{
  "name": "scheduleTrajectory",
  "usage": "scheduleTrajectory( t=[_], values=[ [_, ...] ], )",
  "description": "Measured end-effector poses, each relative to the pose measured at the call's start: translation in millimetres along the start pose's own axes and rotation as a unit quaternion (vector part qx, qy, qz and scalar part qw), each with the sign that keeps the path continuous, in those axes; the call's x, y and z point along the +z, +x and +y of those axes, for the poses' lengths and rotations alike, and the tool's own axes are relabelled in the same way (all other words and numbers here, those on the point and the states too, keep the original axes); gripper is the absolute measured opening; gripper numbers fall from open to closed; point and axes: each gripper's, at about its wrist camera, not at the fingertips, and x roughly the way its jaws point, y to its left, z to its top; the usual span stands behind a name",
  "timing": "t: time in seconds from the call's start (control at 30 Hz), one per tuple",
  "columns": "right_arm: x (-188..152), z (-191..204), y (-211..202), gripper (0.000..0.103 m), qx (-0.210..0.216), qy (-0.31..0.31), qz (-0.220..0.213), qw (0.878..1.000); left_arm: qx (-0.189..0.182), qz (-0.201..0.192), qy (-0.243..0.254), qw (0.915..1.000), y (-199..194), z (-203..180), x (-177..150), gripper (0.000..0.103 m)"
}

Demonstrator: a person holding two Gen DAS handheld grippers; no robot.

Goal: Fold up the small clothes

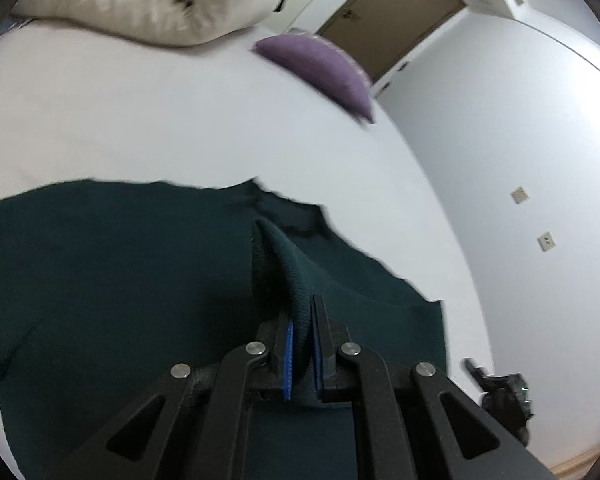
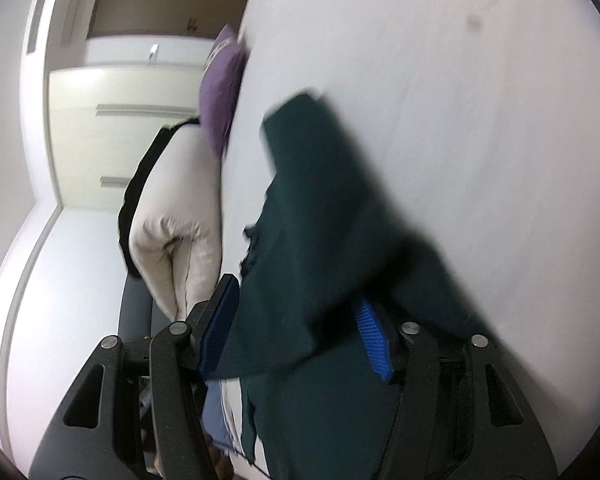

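Note:
A dark teal knit garment (image 1: 120,264) lies spread on the white bed sheet (image 1: 160,120). My left gripper (image 1: 300,320) is shut on a raised ribbed fold of the garment, which stands up between the blue pads. In the right wrist view the same garment (image 2: 320,208) hangs and drapes between my right gripper's (image 2: 300,300) fingers (image 2: 374,340). The right jaws stand wide apart with cloth lying across them, not pinched. The view is blurred.
A cream duvet (image 1: 148,0) is bunched at the far side of the bed, with a purple cushion (image 1: 324,68) near the bed's edge. A wall with sockets (image 1: 520,196) and a brown door (image 1: 392,12) lie beyond. A black device (image 1: 500,392) sits low by the wall.

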Motion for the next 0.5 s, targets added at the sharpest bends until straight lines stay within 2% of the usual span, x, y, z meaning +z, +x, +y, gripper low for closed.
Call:
scheduleTrajectory(
  t=[0.1, 0.17, 0.23, 0.3, 0.4, 0.5],
  values=[
    [11.7, -4.9, -6.4, 0.055, -0.012, 0.000, -0.024, 1.000, 0.013, 0.008, -0.014, 0.9998, 13.1, 20.0, -1.8, 0.008],
    [17.5, -14.8, -9.6, 0.051, -0.006, 0.012, -0.029, 0.999, 0.018, 0.010, -0.017, 0.9996, 15.8, 28.1, -4.7, 0.008],
    [20.7, -21.7, -11.2, 0.038, -0.010, 0.011, -0.031, 0.999, 0.030, 0.009, -0.009, 0.9995, 19.6, 32.0, -7.0, 0.008],
    [19.2, -24.5, -10.0, 0.031, -0.014, 0.002, -0.030, 0.999, 0.035, 0.009, -0.009, 0.9993, 20.0, 37.5, -10.5, 0.008],
    [18.4, -17.2, -14.0, 0.034, -0.023, -0.021, -0.016, 0.999, 0.030, 0.002, -0.011, 0.9995, 19.9, 42.1, -16.0, 0.008],
    [18.0, -2.4, -31.8, 0.037, -0.054, -0.056, -0.011, 0.997, 0.022, -0.007, -0.001, 0.9997, 17.8, 45.0, -24.1, 0.008]
  ],
)
